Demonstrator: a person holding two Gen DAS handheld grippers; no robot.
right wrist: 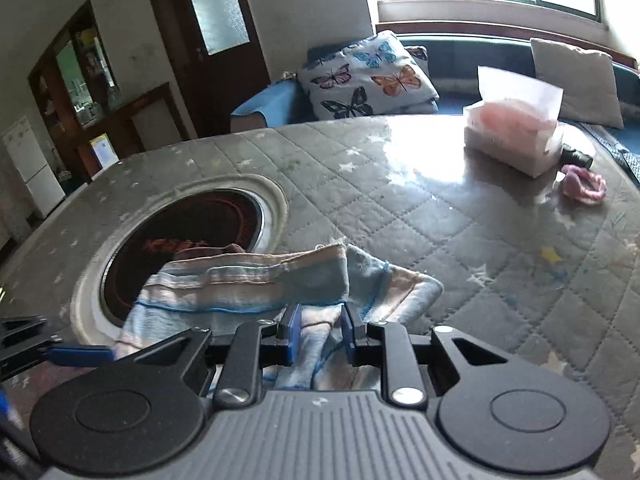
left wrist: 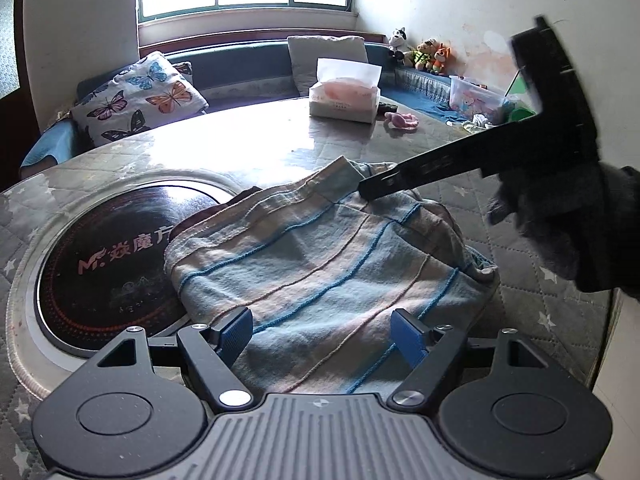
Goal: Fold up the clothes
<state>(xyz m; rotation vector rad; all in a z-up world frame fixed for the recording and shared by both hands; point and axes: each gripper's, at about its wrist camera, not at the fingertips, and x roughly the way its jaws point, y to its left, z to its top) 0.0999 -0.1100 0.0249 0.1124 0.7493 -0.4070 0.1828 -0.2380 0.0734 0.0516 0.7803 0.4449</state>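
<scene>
A striped cloth (left wrist: pixel 320 264) in pale blue and pink lies bunched on the quilted table (left wrist: pixel 480 208), partly over a round black cooktop (left wrist: pixel 108 264). My left gripper (left wrist: pixel 322 332) is open at the cloth's near edge, with fabric lying between its blue pads (left wrist: pixel 236 328). The right gripper (left wrist: pixel 370 190) reaches in from the right, held by a gloved hand (left wrist: pixel 560 224), with its tip at the raised far edge. In the right wrist view, the right gripper (right wrist: pixel 321 330) has its jaws narrowed on bunched cloth (right wrist: pixel 248 280). One finger of the left gripper (right wrist: pixel 80 354) shows at the left.
A tissue box (left wrist: pixel 344 96) and a small pink item (left wrist: pixel 402 120) sit at the table's far side. Behind them a bench holds a butterfly cushion (left wrist: pixel 136 96), a plain cushion and plush toys (left wrist: pixel 428 54). A clear tub (left wrist: pixel 472 94) stands at the right.
</scene>
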